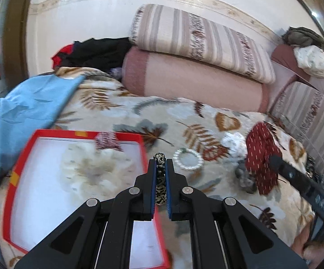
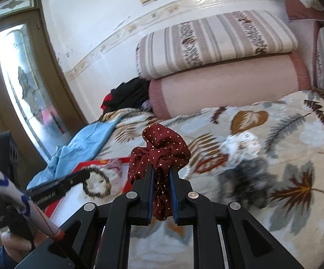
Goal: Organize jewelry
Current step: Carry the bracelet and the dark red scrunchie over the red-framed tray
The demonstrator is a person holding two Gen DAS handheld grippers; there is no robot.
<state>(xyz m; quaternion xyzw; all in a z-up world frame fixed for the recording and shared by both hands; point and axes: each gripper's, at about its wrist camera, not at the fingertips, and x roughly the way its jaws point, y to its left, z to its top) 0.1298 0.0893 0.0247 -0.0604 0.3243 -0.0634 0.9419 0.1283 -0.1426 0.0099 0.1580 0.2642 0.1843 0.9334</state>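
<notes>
Over leaf-print bedspread (image 1: 184,121), left gripper (image 1: 161,163) pinches leopard scrunchie (image 1: 160,179), right gripper (image 2: 161,170) dotted scrunchie (image 2: 162,148).

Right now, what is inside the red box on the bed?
In the red box lies a fluffy cream scrunchie, and a pink-white scrunchie rests on its far rim. The left gripper, shut on a leopard-print scrunchie, covers the near right corner.
</notes>
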